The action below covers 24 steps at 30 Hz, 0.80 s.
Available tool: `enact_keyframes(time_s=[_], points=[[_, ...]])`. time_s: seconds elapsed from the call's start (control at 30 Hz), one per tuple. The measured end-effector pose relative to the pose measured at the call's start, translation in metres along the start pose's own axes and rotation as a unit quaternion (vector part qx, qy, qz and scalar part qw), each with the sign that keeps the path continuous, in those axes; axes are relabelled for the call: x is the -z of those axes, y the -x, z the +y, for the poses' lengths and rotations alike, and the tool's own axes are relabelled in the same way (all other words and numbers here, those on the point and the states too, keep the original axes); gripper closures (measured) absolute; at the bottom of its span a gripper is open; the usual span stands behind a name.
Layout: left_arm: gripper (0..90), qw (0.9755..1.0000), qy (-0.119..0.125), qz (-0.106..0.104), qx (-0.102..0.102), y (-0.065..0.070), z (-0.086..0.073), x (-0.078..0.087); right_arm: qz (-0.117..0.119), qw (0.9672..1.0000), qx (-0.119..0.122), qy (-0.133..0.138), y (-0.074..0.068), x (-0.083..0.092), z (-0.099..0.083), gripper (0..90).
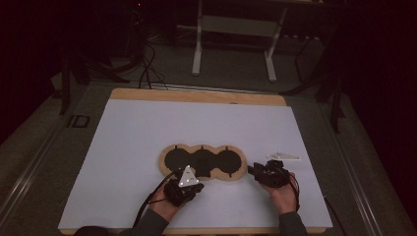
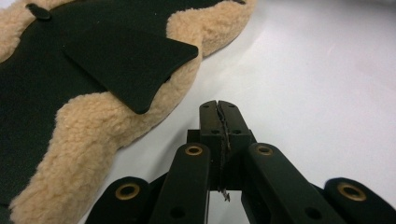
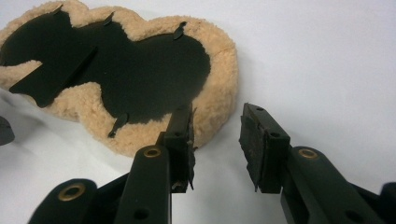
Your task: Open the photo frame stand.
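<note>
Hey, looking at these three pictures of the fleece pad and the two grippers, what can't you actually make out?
- Underside of the fleece pad: it lies flat on the white sheet in all views.
- Pale flat thing near the right gripper: too small in the high view to identify.
- Pad's near corner, high view: covered by the left gripper and its grey plate.
- Room beyond the table: too dark.
</note>
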<state>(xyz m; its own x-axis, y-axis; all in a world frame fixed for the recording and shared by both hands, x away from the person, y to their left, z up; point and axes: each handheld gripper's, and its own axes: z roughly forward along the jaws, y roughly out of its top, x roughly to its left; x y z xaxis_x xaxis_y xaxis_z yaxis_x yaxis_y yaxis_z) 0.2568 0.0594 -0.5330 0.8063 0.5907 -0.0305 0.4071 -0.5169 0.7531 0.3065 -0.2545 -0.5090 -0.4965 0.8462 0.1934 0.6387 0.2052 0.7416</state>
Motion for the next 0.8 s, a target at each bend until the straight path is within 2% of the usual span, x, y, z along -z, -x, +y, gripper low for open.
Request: enact_keyframes(time_s=[0.37, 0.8], points=[[90.0, 0.9993, -0.001, 0.029, 0.022, -0.011, -0.001, -0.002, 0.002, 1.0000, 0.004, -0.003, -0.001, -0.001, 0.000, 64.3], [90.0, 0.9989, -0.004, 0.037, 0.029, -0.015, -0.001, -0.006, 0.002, 1.0000, 0.004, -0.003, -0.001, -0.002, -0.001, 64.3]])
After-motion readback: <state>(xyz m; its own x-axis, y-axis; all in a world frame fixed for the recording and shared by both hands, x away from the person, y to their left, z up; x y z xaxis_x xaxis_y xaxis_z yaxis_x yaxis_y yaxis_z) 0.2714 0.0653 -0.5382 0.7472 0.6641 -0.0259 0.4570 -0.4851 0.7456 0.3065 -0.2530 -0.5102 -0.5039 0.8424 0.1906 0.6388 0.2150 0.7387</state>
